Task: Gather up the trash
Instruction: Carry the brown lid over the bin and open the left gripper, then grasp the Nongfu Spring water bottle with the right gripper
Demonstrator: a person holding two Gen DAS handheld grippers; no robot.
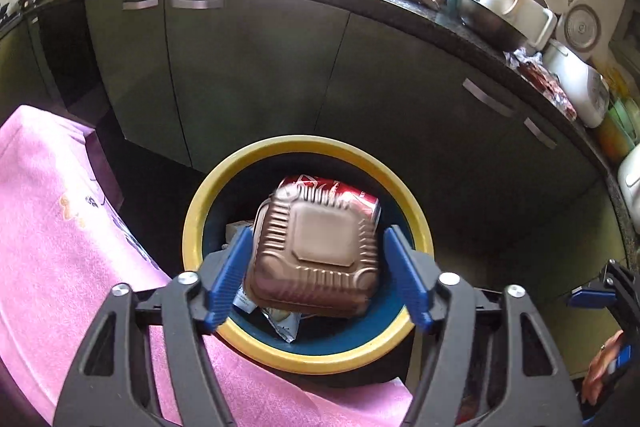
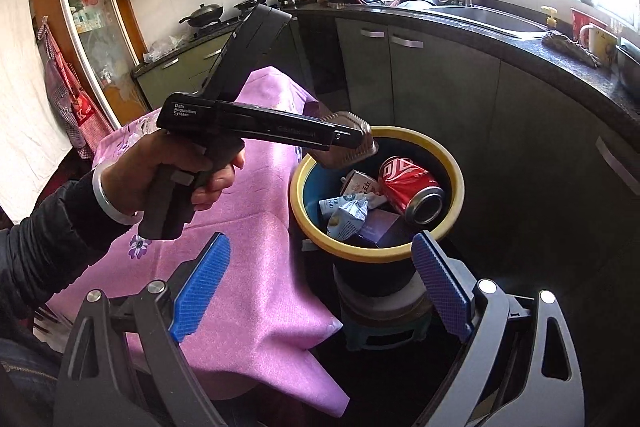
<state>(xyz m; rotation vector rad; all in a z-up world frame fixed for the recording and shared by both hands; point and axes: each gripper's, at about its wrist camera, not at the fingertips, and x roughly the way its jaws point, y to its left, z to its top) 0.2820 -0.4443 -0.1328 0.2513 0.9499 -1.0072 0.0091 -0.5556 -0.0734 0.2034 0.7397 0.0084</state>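
A dark curved kitchen bench (image 1: 400,1) with a sink ran across the back, with green-grey cupboards (image 1: 248,75) below it. In front stood a table under a pink cloth (image 2: 256,235), and just beside its edge sat the trash bin (image 2: 456,183), dark-walled with a yellow rim and blue inside, raised on a small stool (image 2: 380,327).

The person's left hand (image 2: 168,179), in a dark sleeve with a pale bangle at the wrist, gripped the pistol handle of the left gripper (image 1: 316,255), reaching out across the cloth so that its nose pointed downward over the near-left part of the bin's rim. Its jaws stood partly open around a brown ribbed foil tray (image 1: 316,251). From the left wrist view a clear gap showed between the tray and one blue pad (image 1: 404,279); at the other pad contact could not be told. The tray looked blurred and hung right above the bin's mouth.

The right gripper (image 2: 320,287) was held lower and nearer, aimed down at the bin's near rim, its jaws wide apart with nothing between them.

Inside the bin lay a red soda can (image 2: 412,193) on its side, crumpled wrappers (image 2: 346,217) and a small carton (image 2: 358,185).
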